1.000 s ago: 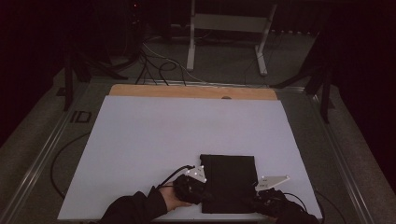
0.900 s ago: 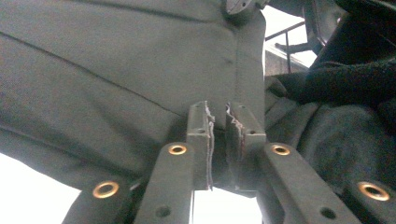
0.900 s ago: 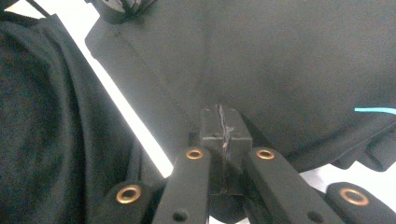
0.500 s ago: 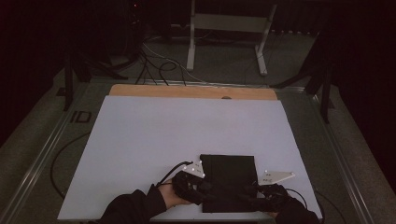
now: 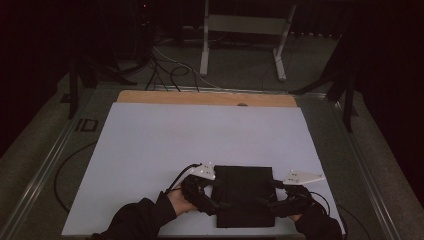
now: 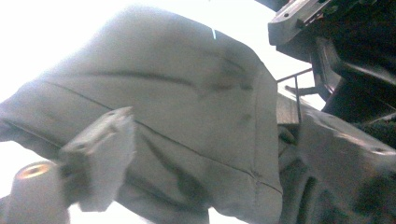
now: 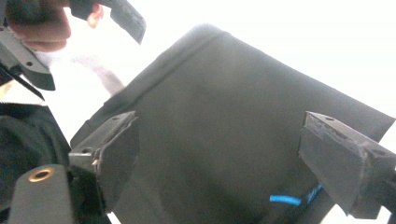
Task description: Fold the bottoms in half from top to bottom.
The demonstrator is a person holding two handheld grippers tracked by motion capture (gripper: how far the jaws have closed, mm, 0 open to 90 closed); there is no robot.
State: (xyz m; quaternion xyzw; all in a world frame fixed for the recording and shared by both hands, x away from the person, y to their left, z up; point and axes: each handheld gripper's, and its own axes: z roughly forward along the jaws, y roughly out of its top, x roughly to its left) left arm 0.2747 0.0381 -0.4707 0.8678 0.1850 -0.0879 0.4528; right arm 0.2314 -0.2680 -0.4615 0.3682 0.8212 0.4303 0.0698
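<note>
Closest in, along the near edge of the table (image 5: 200, 130) and right of its middle: a black folded cloth (image 5: 245, 195), flat, squared to that edge, unmoved over the last second. Flanking it, left gripper (image 5: 216, 201) at the left side and right gripper (image 5: 271, 202) at the right side, both slid a little farther from the near edge than a second ago, grey plates now near the cloth's far corners. Looking along the right gripper: jaws spread wide, dark fabric spanning the gap, nothing pinched. Looking along the left gripper: jaws likewise apart, a creased swell of cloth between, not yet nipped. Judged from this: lining up for a two-sided pick of the cloth, probably for a lift or another fold, grasp not yet made. Next, most likely: closing both sets of jaws on the side edges, evenly, through all layers. Worth watching: catching only the top layer and spilling the fold open. Farther off, bare white tabletop up to a wooden strip (image 5: 200, 97) at the far edge; beyond that, cables (image 5: 170, 70) on the floor and a pale metal frame (image 5: 245, 25).
</note>
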